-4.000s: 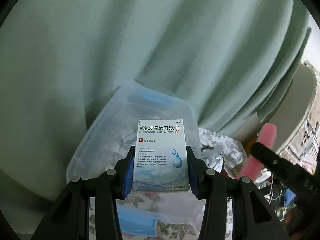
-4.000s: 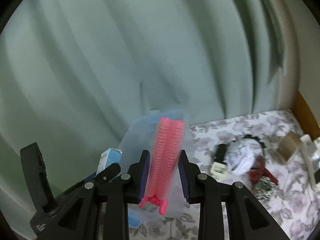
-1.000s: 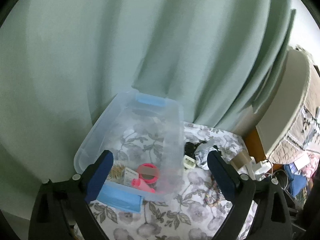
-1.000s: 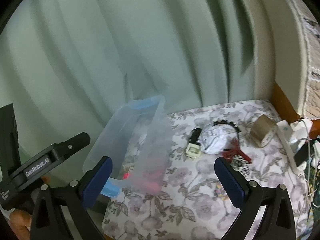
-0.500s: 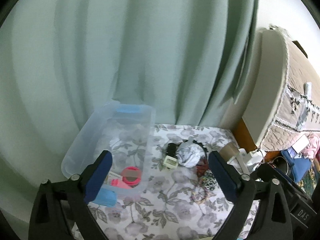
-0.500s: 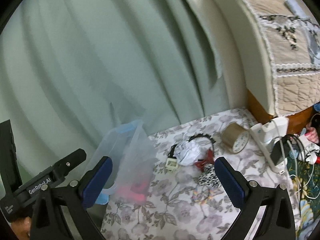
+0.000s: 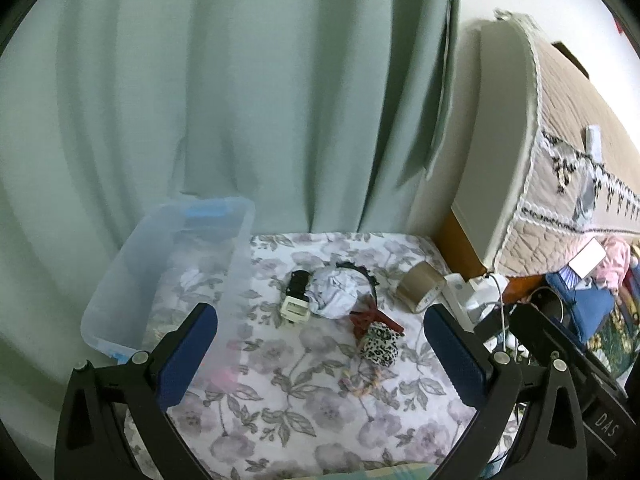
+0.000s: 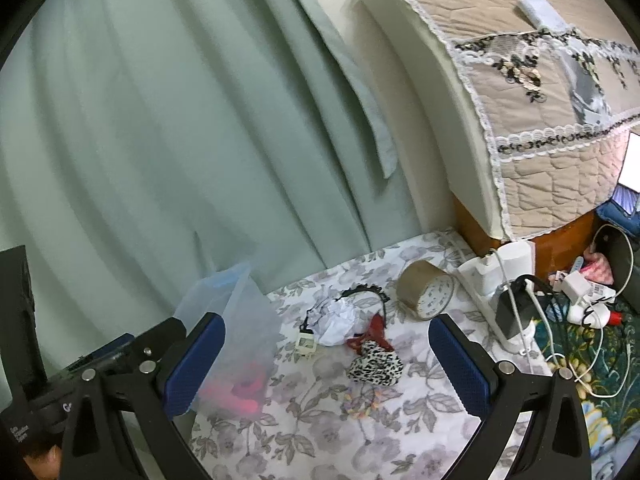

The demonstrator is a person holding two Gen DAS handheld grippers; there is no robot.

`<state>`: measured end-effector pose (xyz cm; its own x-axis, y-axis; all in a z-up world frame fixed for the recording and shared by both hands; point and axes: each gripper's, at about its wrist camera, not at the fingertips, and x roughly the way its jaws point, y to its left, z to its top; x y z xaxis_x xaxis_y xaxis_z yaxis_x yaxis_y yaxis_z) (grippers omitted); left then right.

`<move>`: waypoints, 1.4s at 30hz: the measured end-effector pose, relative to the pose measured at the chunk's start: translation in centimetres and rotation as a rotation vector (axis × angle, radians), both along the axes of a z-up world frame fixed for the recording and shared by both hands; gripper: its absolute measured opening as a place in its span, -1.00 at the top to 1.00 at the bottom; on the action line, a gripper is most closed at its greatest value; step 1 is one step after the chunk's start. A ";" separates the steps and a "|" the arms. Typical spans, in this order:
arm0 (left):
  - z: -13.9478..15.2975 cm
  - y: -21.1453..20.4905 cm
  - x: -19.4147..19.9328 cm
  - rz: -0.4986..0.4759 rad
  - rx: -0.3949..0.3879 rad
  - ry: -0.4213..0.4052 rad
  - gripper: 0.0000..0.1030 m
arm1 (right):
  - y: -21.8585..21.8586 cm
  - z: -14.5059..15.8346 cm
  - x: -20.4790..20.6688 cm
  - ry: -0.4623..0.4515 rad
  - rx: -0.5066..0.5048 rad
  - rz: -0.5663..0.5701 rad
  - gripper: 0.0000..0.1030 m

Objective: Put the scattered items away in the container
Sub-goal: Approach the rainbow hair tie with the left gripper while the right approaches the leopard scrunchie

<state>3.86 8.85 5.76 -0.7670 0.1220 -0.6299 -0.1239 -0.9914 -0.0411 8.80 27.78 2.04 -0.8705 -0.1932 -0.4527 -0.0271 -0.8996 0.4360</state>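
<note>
A clear plastic storage box [image 7: 168,264] is seen at the left of the floral-covered tabletop [image 7: 304,408]. To its right are found a tape roll [image 7: 420,286], crumpled paper [image 7: 334,292], a leopard-print scrunchie [image 7: 378,346] and a white plug [image 7: 295,310]. The left gripper [image 7: 320,356] and right gripper [image 8: 326,364] are held with jaws released, empty.

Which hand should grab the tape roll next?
Probably the right: its open tool looks closer to the tape roll, which is farther right in the left tool's view.

Clear lidless container [image 7: 168,248], leopard scrunchie [image 7: 378,345], crumpled paper [image 7: 336,294] beside it
</note>
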 end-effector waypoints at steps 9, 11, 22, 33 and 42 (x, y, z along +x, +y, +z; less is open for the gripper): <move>-2.3 1.6 -1.2 -0.017 -0.013 -0.057 -1.00 | 1.6 -2.2 -0.9 -0.068 -0.054 0.017 -1.00; -3.1 1.8 -1.7 -0.022 -0.009 -0.082 -1.00 | 1.8 -2.7 -1.2 -0.088 -0.062 0.022 -1.00; -7.7 2.4 -4.2 -0.058 0.026 -0.184 -1.00 | 2.2 -6.4 -3.2 -0.212 -0.097 0.049 -1.00; -13.2 2.0 -7.0 -0.076 0.003 -0.338 -1.00 | 1.2 -10.1 -5.9 -0.333 -0.048 0.061 -1.00; -17.0 2.7 -8.5 -0.107 -0.043 -0.418 -0.99 | 0.7 -13.0 -8.0 -0.416 -0.049 0.062 -1.00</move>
